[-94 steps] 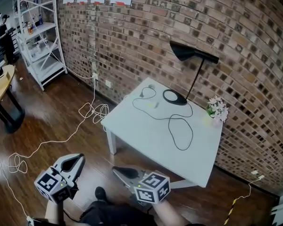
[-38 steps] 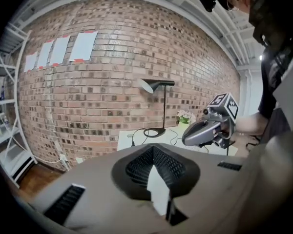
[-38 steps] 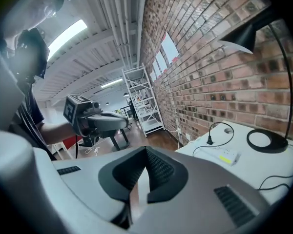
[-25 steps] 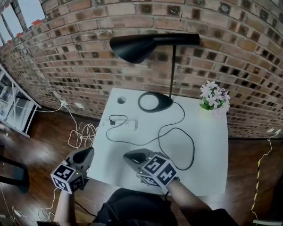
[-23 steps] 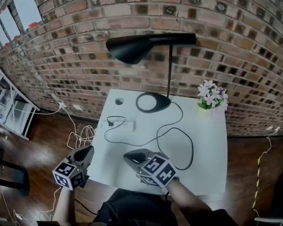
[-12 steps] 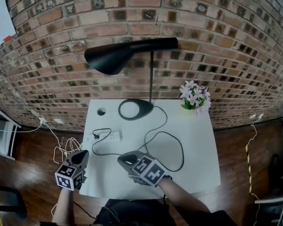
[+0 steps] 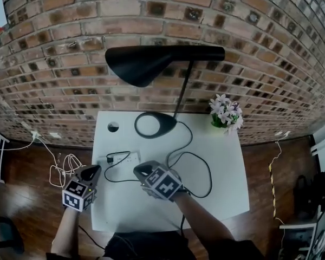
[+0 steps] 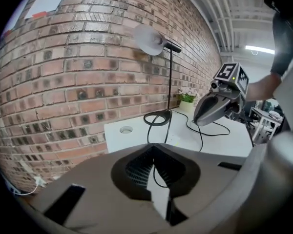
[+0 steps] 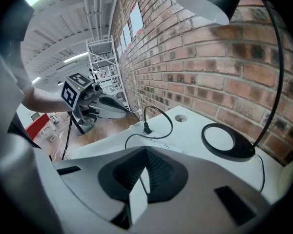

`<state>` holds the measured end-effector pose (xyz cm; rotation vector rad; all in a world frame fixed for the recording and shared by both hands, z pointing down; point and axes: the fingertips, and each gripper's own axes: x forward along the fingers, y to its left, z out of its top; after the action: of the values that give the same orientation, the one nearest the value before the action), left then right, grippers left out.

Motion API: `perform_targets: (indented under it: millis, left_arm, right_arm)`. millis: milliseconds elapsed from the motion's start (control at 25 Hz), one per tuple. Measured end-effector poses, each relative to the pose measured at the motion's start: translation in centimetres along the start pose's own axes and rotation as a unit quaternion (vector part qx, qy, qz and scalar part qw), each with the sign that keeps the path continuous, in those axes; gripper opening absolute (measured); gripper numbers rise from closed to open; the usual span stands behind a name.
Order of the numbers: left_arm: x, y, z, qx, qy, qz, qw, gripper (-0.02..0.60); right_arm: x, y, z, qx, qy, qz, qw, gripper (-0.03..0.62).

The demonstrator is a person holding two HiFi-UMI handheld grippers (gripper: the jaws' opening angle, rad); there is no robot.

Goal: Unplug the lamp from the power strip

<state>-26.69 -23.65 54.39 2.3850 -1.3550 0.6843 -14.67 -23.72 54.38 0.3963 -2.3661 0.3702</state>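
Brick wall (image 7: 70, 37), white bench (image 7: 227, 145). The plug (image 7: 109, 158) of the lamp (image 7: 141, 65) sits in the power strip (image 7: 122, 157) at left. The left tool (image 7: 90, 173) and right tool (image 7: 141, 170) hover near, closed and empty. Likely next: open one onto the plug.

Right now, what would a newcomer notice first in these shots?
The black lamp dominates, its shade hanging over the far side of the white table against the brick wall. Its black cord loops across the tabletop to the white power strip near the left edge, still plugged in. The left tool and the right tool hover shut and empty on the near side of the strip.
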Motion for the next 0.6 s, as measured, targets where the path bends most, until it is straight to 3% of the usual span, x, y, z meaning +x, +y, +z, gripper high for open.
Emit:
perform_targets:
  millis: [360,440,560,600]
  left_arm:
    - [3.3,1.2,-0.8,0.032,0.017,-0.029,0.9989,0.031]
    - [4.0,1.2,-1.5,0.041,0.024,-0.040,0.9981,0.073]
    - [5.3,0.5,-1.7,0.030,0.029,-0.070,0.9967,0.187]
    - [5.6,0.3,-1.6,0.030,0.030,-0.075,0.9963,0.189]
  right_arm:
    - [4.4,-2.2,-0.4,-0.010,0.054,-0.005,0.998,-0.011]
    - [5.3,-2.6,-0.7,-0.006,0.067,-0.004,0.998,-0.011]
    - [6.2,-3.6,-1.6,-0.002,0.086,-0.014,0.996,-0.011]
    - [6.5,-4.0,-1.9,-0.004,0.091,-0.020,0.996,-0.011]
